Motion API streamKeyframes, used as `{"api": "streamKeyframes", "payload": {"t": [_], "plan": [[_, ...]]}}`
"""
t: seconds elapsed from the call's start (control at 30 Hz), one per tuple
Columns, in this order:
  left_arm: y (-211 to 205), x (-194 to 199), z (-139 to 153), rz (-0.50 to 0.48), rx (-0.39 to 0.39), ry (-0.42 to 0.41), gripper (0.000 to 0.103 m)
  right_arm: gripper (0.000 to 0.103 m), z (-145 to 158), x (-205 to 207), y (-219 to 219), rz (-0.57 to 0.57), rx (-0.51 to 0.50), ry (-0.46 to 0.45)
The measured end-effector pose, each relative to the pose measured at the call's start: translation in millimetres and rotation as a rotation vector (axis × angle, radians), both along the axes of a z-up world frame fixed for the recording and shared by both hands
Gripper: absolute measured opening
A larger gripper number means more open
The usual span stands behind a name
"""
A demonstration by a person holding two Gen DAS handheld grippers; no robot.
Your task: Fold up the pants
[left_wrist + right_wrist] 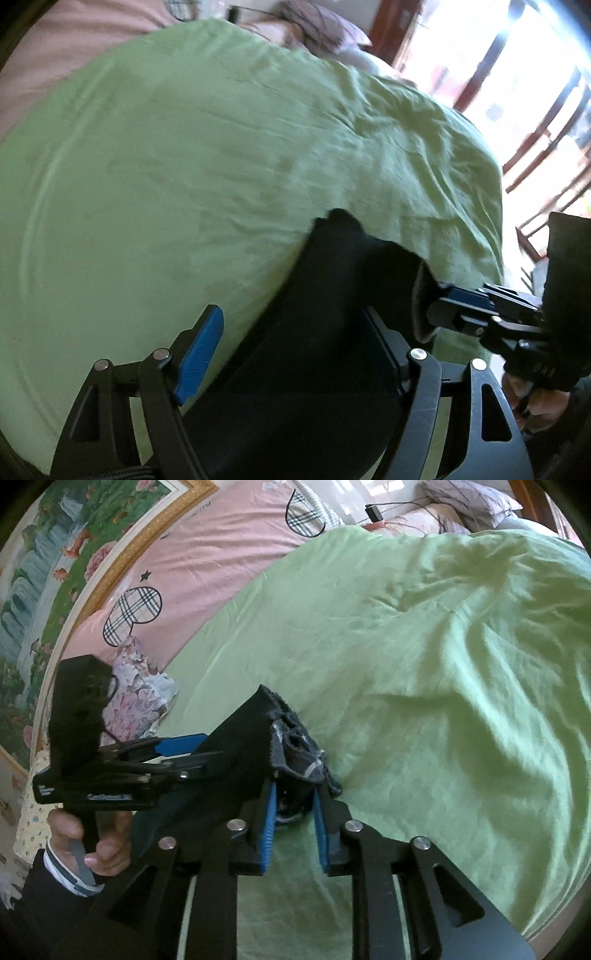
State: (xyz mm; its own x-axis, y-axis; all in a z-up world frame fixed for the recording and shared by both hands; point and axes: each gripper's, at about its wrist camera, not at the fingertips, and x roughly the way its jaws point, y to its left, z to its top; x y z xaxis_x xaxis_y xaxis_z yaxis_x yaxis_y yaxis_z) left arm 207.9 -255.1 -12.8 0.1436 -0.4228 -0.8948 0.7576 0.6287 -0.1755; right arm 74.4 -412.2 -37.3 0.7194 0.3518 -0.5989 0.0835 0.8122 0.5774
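Observation:
The black pants (325, 317) hang stretched between my two grippers above a green bedspread (166, 166). In the left wrist view my left gripper (295, 354) stands wide, with the cloth lying across its right finger and its blue left pad (201, 354) bare. My right gripper (443, 314) shows there at the right, pinching the pants' edge. In the right wrist view my right gripper (293, 801) is shut on a bunched grey-lined edge of the pants (295, 746). The left gripper (177, 753) shows at the left, in the pants' other end.
The green bedspread (424, 664) covers most of the bed. A pink sheet (207, 554) with plaid hearts, a floral pillow (136, 694) and a framed painting (55, 565) lie to the left. Pillows (469, 502) are at the head. A bright window (517, 92) is at the right.

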Motion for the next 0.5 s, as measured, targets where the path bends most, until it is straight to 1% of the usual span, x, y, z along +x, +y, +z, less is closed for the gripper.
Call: {"api": "streamKeyframes", "payload": {"t": [0.03,0.13,0.17,0.2,0.23,0.27,0.3,0.37,0.4,0.5], "plan": [[-4,0,-2,-0.015,0.002,0.007,0.071,0.027,0,-1,0,-0.004,-0.005,0.000],[-15,4,-9,-0.038,0.007,0.028,0.068,0.027,-3,-2,0,-0.010,-0.018,0.000],[-17,6,-10,-0.038,0.000,0.037,0.065,0.027,-4,-3,-1,-0.013,-0.016,-0.004],[-18,9,-10,-0.039,-0.013,0.053,0.057,0.027,-4,-3,-2,-0.015,-0.013,-0.005],[-19,10,-10,-0.040,-0.024,0.063,0.052,0.027,-4,-3,-2,-0.015,-0.012,-0.002],[-20,12,-9,-0.043,-0.039,0.074,0.040,0.027,-4,-4,-2,-0.016,-0.012,-0.003],[-21,13,-8,-0.047,-0.050,0.085,0.024,0.027,-4,-3,-2,-0.013,-0.020,-0.003],[-23,13,-5,-0.049,-0.069,0.092,0.015,0.028,-6,-3,-2,-0.012,-0.019,-0.003],[-24,13,-4,-0.047,-0.073,0.088,0.013,0.028,-7,-2,-4,-0.010,-0.005,-0.003],[-21,11,0,-0.039,-0.097,0.091,0.011,0.028,-7,0,-4,-0.002,0.004,-0.004]]}}
